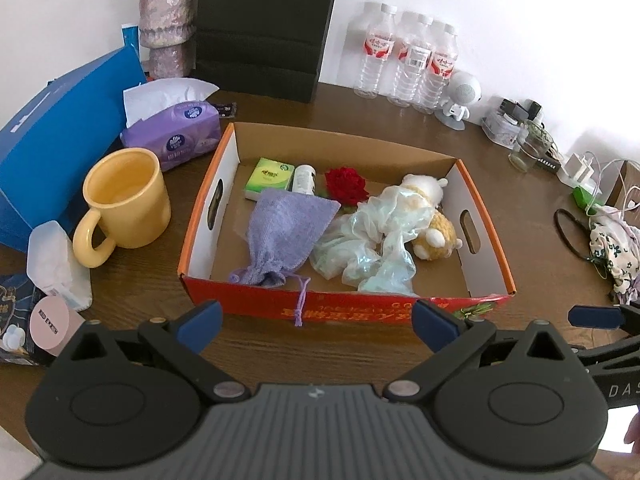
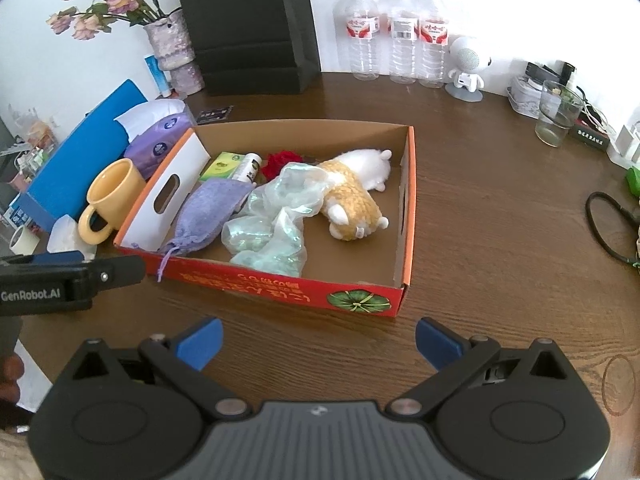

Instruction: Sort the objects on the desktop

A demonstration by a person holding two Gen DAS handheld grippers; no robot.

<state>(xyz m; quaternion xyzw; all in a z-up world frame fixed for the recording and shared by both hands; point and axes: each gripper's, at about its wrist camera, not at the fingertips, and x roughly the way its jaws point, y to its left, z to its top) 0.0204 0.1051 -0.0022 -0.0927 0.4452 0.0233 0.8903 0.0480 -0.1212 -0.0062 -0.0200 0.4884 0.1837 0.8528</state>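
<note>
- Near the front wall of the cardboard box (image 1: 490,216), both tongs are held spread and empty: the left gripper (image 1: 318,322) and the right gripper (image 2: 319,340) grasp nothing.
- Several things are already laid inside: a purple knit pouch (image 1: 282,232), a plush toy (image 2: 352,188), a sheer scarf (image 1: 372,240).
- A between-picks step is judged to be in hand; a loose item such as the yellow mug (image 1: 128,200), just left of the box, could be reached next.
- The pouch's long axis is seen running front to back, drawstring end toward the grippers.

water bottles (image 2: 398,36), black paper bag (image 2: 248,24), flower vase (image 1: 166,26), small white robot figurine (image 2: 466,66)
</note>
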